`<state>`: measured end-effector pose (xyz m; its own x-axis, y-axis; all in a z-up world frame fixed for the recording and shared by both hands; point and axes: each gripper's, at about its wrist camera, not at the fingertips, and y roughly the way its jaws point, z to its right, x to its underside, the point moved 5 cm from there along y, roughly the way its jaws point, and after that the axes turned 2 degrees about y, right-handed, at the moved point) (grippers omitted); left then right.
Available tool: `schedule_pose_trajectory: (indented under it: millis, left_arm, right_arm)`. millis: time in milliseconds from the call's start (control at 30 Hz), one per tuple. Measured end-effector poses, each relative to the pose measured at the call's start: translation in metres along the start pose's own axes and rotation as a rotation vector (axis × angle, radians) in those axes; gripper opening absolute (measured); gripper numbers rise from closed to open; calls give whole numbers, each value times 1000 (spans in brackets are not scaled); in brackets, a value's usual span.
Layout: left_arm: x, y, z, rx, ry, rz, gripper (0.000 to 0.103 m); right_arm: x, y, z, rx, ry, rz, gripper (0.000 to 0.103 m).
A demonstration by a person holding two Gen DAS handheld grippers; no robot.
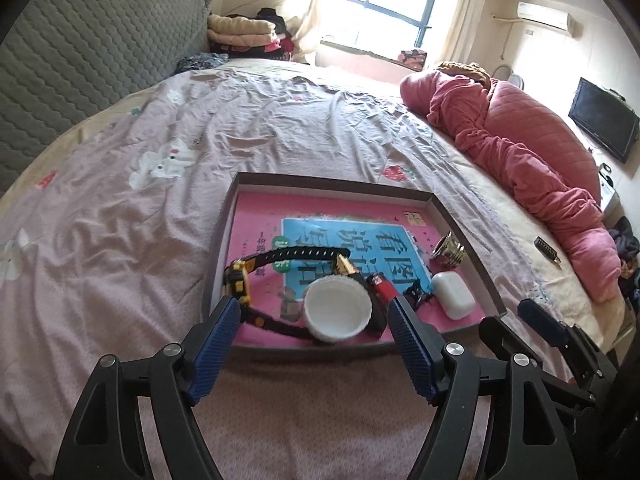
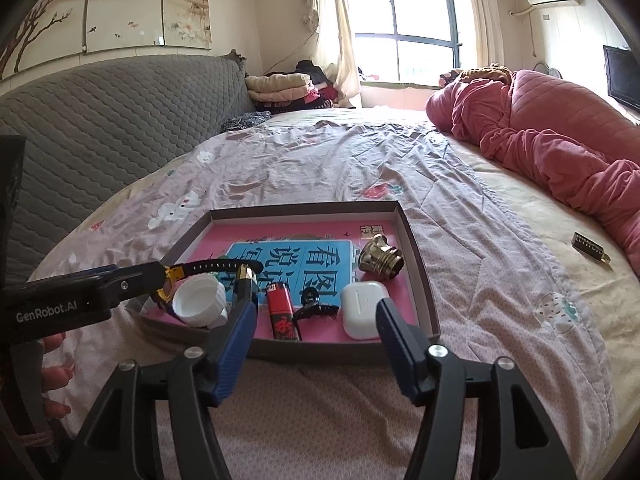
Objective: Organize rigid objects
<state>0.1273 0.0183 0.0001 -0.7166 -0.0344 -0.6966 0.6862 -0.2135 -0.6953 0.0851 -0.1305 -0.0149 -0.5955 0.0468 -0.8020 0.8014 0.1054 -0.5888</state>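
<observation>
A shallow brown cardboard tray (image 1: 332,184) (image 2: 304,207) lies on the bed with a pink book as its floor. In it are a black and yellow watch (image 1: 240,280) (image 2: 216,266), a white cap (image 1: 338,310) (image 2: 200,300), a red lighter (image 1: 382,286) (image 2: 282,312), a black hair clip (image 2: 316,306), a white earbud case (image 1: 452,294) (image 2: 362,308) and a gold metal fitting (image 1: 450,250) (image 2: 380,258). My left gripper (image 1: 314,312) is open above the tray's near edge, the cap lying beyond its fingers. My right gripper (image 2: 316,308) is open and holds nothing.
A small dark bar-shaped object (image 1: 548,248) (image 2: 590,246) lies on the sheet right of the tray. A pink quilt (image 1: 520,148) (image 2: 552,136) is bunched along the bed's right side. A grey headboard (image 1: 80,60) stands at left. A hand (image 2: 56,364) holds the left gripper.
</observation>
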Motion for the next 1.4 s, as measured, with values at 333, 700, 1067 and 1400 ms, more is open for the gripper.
schedule_pose_trajectory:
  millis: [333, 700, 1067, 1400]
  left_arm:
    - [38, -18, -1, -60, -10, -12, 78]
    - [62, -31, 8, -88, 27, -20, 78]
    - [82, -37, 17, -85, 29, -45, 78]
    - [97, -32, 18, -91, 34, -67, 78]
  right_arm:
    - [17, -18, -3, 5, 2, -17, 73]
    - [39, -28, 4, 18, 50, -45, 73]
    - [58, -37, 4, 32, 39, -72, 74]
    - [70, -38, -5, 37, 11, -85, 74]
